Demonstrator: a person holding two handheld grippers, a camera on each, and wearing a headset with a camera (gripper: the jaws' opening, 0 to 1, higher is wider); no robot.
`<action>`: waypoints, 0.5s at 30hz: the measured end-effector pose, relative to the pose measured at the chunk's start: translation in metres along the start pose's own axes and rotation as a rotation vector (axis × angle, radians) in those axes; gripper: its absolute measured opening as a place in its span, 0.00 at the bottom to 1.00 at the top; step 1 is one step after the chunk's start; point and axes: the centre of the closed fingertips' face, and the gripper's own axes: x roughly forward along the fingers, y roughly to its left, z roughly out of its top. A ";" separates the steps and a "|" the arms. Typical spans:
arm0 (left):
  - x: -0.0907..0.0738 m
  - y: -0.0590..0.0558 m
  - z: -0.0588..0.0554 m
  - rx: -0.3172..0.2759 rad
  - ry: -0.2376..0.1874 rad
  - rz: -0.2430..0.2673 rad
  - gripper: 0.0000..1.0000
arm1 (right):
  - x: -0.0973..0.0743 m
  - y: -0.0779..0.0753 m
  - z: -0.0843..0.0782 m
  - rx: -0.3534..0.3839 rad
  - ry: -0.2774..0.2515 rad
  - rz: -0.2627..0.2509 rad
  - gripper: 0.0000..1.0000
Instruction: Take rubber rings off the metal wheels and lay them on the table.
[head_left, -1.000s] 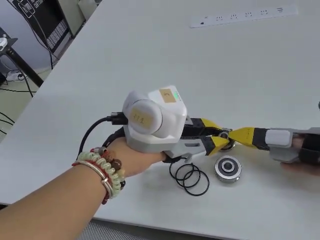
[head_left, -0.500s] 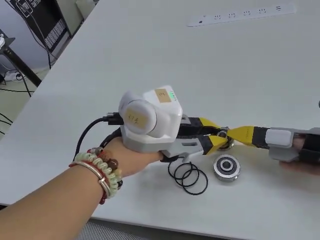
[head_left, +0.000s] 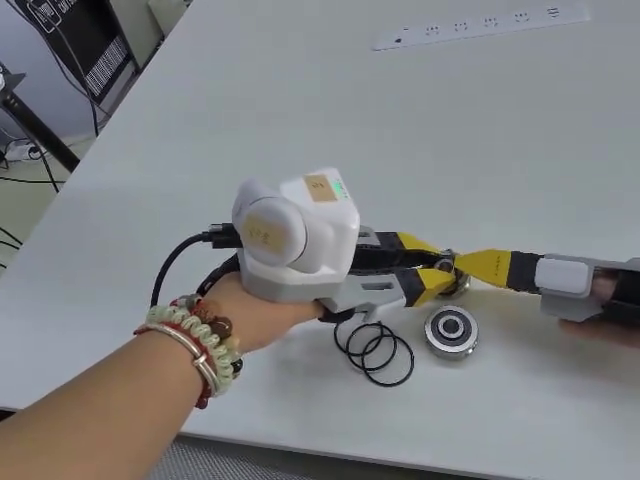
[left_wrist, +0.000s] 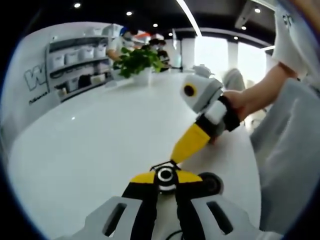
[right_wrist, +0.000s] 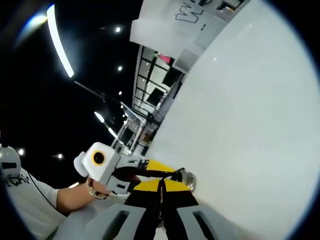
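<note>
The left hand-held gripper (head_left: 440, 271) is pointing rightward over the worktop (head_left: 300, 120) near its front edge, with its jaws clamping a metal wheel (left_wrist: 165, 176). Three loose rubber rings (head_left: 373, 351) are lying overlapped just beside it, close to that front edge. A second wheel (head_left: 451, 331) is lying flat just right of them. The right hand-held gripper (head_left: 466, 266) is pointing in from the right edge with its jaws pressed together, the tips meeting the clamped wheel's rim. I cannot tell whether they are pinching a ring.

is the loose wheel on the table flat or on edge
Lying flat: the metal wheel rests on the table with its round face upward.
</note>
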 end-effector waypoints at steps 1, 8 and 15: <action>0.000 0.000 0.000 0.003 0.002 0.001 0.14 | 0.000 0.000 0.000 -0.001 0.001 0.002 0.00; 0.001 0.002 0.001 0.013 0.005 0.012 0.14 | -0.001 0.003 0.004 0.024 -0.018 0.034 0.00; 0.001 0.003 0.002 0.004 0.017 0.032 0.14 | -0.001 -0.006 0.007 0.033 -0.038 -0.012 0.00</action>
